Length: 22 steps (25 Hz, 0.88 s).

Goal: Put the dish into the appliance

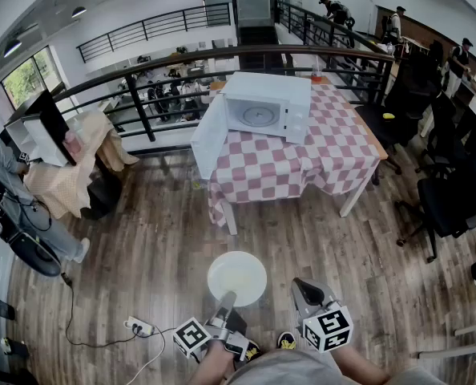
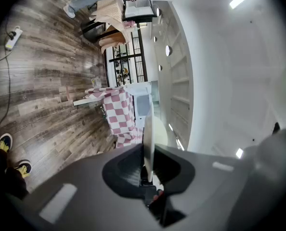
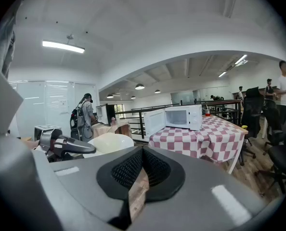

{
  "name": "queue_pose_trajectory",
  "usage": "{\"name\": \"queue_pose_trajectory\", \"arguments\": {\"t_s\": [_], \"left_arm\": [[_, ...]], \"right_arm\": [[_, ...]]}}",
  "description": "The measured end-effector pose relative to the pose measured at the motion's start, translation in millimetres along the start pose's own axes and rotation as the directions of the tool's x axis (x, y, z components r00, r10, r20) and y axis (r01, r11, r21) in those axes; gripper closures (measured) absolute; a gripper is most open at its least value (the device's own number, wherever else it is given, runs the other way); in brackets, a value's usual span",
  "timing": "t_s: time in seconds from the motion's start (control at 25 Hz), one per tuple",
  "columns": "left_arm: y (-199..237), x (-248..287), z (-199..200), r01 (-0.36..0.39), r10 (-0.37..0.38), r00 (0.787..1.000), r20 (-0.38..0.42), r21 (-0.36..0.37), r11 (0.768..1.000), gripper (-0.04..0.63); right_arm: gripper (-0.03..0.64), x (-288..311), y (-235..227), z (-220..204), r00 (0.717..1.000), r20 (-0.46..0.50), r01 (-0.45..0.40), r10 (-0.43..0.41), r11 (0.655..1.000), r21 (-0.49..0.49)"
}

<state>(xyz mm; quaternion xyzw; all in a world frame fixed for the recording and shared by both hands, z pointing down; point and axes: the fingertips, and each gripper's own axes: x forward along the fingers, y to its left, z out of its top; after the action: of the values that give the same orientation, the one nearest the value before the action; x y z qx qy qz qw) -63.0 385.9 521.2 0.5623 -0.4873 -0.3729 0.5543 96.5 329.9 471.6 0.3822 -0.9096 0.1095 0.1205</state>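
A white round dish (image 1: 236,277) hangs over the wooden floor, held by its near rim in my left gripper (image 1: 223,301), which is shut on it. In the left gripper view the dish (image 2: 148,134) stands edge-on between the jaws of the left gripper (image 2: 148,152). To the dish's right, my right gripper (image 1: 304,291) is shut and holds nothing; in its own view the right gripper (image 3: 143,150) shows closed jaws. The white microwave (image 1: 268,107) stands on the checkered table ahead with its door (image 1: 209,135) swung open to the left. From the right gripper view, the dish (image 3: 109,142) sits left of the microwave (image 3: 184,117).
The table with the pink-and-white checkered cloth (image 1: 318,151) stands before a black railing (image 1: 142,83). A power strip (image 1: 139,326) and cable lie on the floor at the left. A person (image 1: 14,207) stands far left, office chairs (image 1: 446,199) at the right.
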Motion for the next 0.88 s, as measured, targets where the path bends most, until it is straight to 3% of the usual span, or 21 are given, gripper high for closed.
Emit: {"name": "queue_pose_trajectory", "arguments": {"t_s": [0.88], "left_arm": [[8, -25, 31, 0.023, -0.024, 0.998, -0.054, -0.016, 1.000, 0.558]], "right_arm": [[0.618, 11, 47, -3, 0.999, -0.010, 0.047, -0.047, 0.999, -0.002]]}}
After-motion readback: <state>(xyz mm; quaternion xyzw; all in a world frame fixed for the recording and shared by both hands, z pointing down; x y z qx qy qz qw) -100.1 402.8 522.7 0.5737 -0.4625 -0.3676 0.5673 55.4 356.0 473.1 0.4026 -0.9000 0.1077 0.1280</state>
